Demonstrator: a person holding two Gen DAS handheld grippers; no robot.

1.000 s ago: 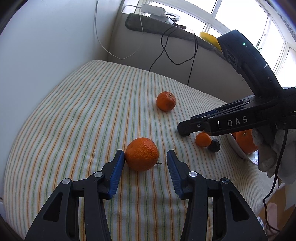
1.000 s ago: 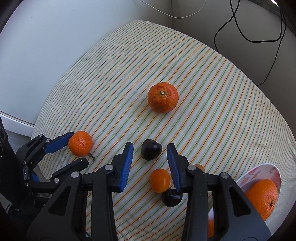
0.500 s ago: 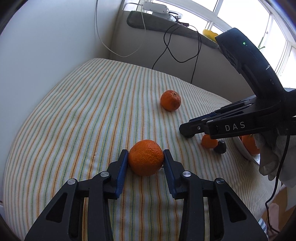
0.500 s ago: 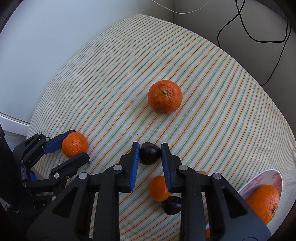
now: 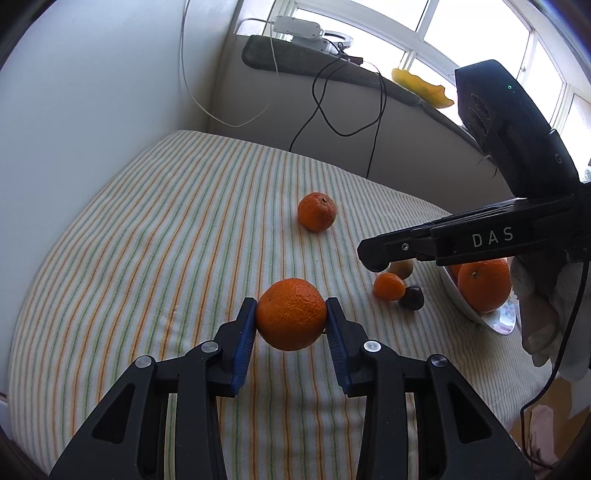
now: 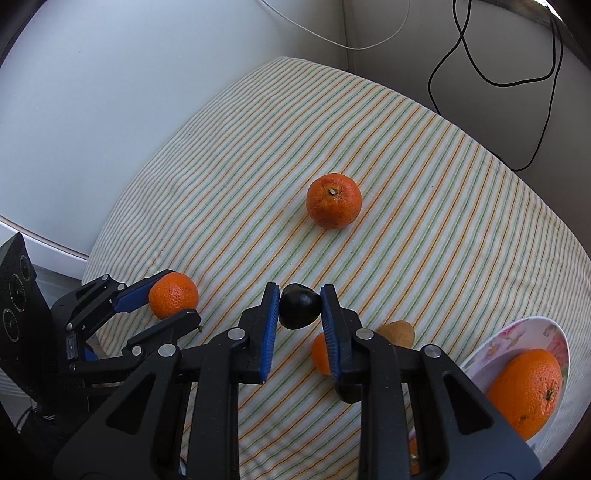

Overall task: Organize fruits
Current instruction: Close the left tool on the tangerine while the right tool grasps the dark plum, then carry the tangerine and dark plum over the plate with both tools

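My left gripper (image 5: 291, 319) is shut on an orange mandarin (image 5: 291, 314) and holds it just above the striped cloth (image 5: 166, 240); it also shows in the right wrist view (image 6: 173, 300). My right gripper (image 6: 299, 308) is shut on a dark plum (image 6: 299, 305), lifted off the cloth. A second mandarin (image 6: 333, 200) lies alone further back. A small orange fruit (image 5: 388, 286), a dark fruit (image 5: 412, 297) and a tan fruit (image 6: 397, 332) lie beside a white floral bowl (image 6: 517, 332) that holds a large orange (image 6: 528, 389).
Black cables (image 5: 332, 122) and a white cable (image 5: 221, 118) hang down the wall behind the cloth. A windowsill with a white device (image 5: 299, 31) and a yellow object (image 5: 421, 86) is at the back. The cloth's edge drops off at front and right.
Both grippers have closed fully on their fruits and risen: the left with the mandarin, the right with the dark plum. The other fruits have not moved.
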